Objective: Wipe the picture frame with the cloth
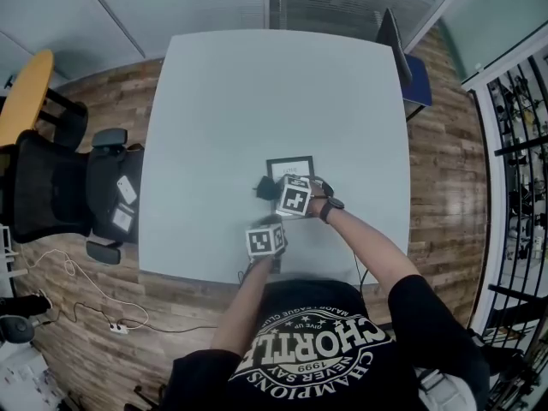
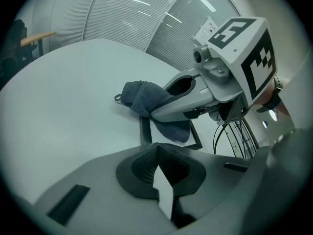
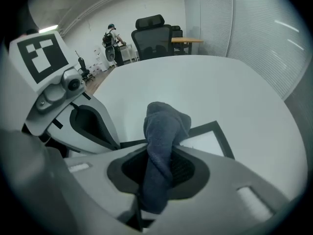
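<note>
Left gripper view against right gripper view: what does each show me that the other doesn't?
Only the left gripper view: the left claw head-on, jaws together on nothing, and the right claw from outside, under its marker cube. Only the right gripper view: the cloth pinched between the right claw's jaws, the left claw from outside, and a distant person. Both: the cloth over the picture frame, which lies flat on the white table.

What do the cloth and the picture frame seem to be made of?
The cloth: soft dark blue-grey textile, matte, possibly terry or microfibre; it bunches into limp folds. The picture frame: thin black matte border round a pale insert; plastic or painted wood, cannot tell which.
</note>
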A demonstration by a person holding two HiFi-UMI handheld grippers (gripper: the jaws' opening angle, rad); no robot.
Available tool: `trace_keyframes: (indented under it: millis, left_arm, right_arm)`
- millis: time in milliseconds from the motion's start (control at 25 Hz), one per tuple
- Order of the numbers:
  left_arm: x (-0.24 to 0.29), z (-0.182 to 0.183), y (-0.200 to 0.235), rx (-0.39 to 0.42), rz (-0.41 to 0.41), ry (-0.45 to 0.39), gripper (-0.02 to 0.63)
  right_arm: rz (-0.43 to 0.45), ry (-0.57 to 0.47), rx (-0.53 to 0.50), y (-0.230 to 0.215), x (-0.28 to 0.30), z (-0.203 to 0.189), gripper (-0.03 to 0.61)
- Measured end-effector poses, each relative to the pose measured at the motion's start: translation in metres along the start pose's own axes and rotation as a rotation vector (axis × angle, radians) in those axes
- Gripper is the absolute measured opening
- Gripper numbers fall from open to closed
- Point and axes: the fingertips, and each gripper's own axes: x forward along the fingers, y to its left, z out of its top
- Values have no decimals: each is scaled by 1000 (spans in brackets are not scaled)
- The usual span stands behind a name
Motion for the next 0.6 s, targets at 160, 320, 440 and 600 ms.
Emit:
trace_keyframes:
  millis: [160, 320, 440, 600]
  left_arm:
    - [0, 1, 2, -1, -1, -3, 2]
    - [0, 1, 5, -12, -7, -12, 2]
    - [-3, 1, 5, -14, -4, -17, 2]
    - [-2, 0, 4, 2, -3, -14, 2]
  right_arm:
    - [-17, 25, 32, -5, -9, -22, 84]
    - [-45, 61, 72, -11, -21, -56, 84]
    - [-72, 71, 98, -13, -32, -77, 84]
    - [-99, 47, 147, -16, -44, -92, 85]
